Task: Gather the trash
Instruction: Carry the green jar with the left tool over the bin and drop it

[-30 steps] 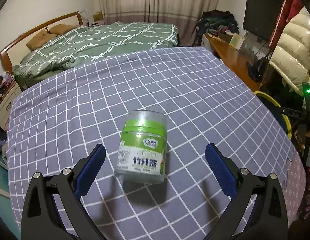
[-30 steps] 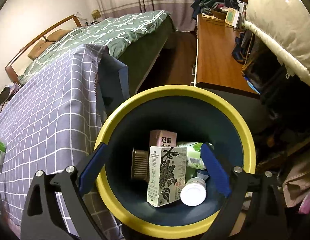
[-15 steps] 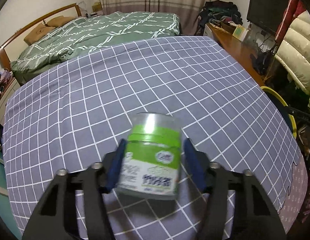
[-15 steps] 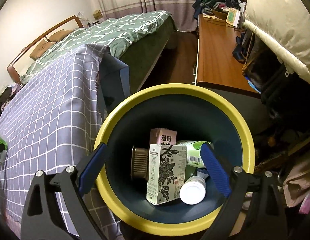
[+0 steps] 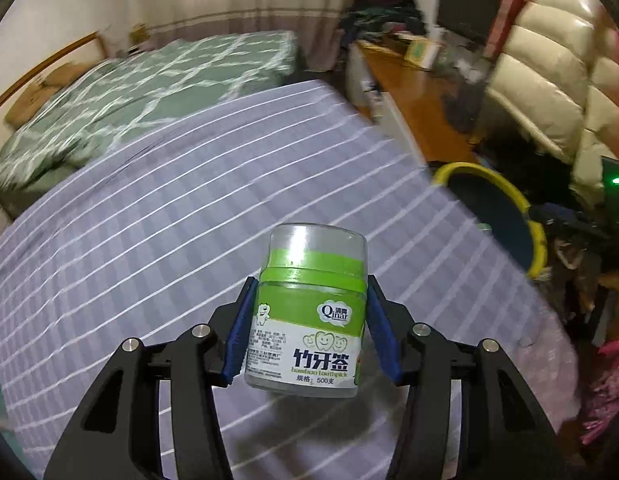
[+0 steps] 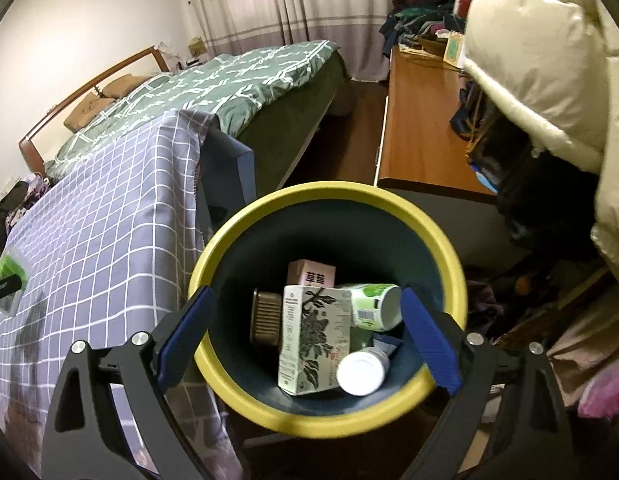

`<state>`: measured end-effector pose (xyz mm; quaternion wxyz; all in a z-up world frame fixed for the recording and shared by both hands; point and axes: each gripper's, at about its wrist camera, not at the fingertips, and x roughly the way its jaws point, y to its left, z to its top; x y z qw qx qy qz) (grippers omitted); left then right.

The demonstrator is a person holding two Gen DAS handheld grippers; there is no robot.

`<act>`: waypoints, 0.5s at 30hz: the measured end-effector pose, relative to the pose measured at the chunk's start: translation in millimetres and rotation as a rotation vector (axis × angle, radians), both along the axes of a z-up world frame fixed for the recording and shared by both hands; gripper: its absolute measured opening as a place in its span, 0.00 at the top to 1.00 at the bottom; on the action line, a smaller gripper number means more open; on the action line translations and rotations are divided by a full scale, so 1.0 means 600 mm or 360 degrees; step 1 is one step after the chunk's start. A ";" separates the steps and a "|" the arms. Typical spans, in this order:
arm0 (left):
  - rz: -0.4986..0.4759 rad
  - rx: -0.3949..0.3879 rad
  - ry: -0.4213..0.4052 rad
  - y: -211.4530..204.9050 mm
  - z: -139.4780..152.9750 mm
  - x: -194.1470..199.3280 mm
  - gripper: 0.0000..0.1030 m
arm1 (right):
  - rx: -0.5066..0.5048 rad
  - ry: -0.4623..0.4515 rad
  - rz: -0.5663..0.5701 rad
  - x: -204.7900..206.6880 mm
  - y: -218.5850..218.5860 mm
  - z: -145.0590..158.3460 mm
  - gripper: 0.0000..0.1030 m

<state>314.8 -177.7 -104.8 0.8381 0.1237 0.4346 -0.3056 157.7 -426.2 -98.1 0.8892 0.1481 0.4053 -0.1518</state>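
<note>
1. While pinched at its sides between the blue pads (image 5: 240, 332) of the left gripper (image 5: 309, 330), the toothpick jar (image 5: 309, 312) hangs clear above the grey checked cloth (image 5: 149, 240), clear lid pointing away from the camera, green and white label facing it, slightly tilted.
2. Left jaws are pressed onto the jar, one pad on each side of the label band; the jar's shadow falls on the cloth below it.
3. Background in the left wrist view is motion-blurred; the grid lines smear into streaks.
4. Yellow-rimmed bin (image 5: 505, 196) sits past the right edge of the cloth, well apart from the jar.
5. Right gripper (image 6: 309, 326) hovers above the same bin (image 6: 269, 416), jaws spread wide with nothing between them.
6. Inside the bin: a floral carton (image 6: 313, 340) upright at the middle, a pink carton (image 6: 311, 274) behind it, a brown ribbed tin (image 6: 265, 316) to its left, a green and white cup (image 6: 375, 306) on its side to the right, a white-capped bottle (image 6: 361, 372) lower right.
7. From the right wrist view the jar shows only as a green blur (image 6: 9, 276) at the far left edge, above the cloth.
8. Green quilted bed (image 6: 213, 84) lies beyond the cloth; a wooden desk (image 6: 421, 132) runs along the right, a cream puffer jacket (image 6: 549, 80) hanging over it.
</note>
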 end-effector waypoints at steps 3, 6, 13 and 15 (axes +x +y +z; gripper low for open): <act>-0.0153 -0.0023 -0.0018 -0.085 0.018 -0.019 0.49 | -0.0012 -0.0015 -0.0025 -0.024 -0.015 0.005 0.14; -0.0273 -0.0030 -0.0019 -0.165 0.027 -0.032 0.49 | -0.0029 -0.0035 -0.0053 -0.049 -0.028 0.011 0.14; -0.0472 0.0033 0.0027 -0.342 0.005 -0.056 0.49 | -0.0045 -0.0068 -0.0101 -0.102 -0.061 0.017 0.14; -0.0516 0.0063 0.0041 -0.387 -0.010 -0.055 0.49 | -0.0039 -0.0074 -0.0111 -0.115 -0.069 0.017 0.14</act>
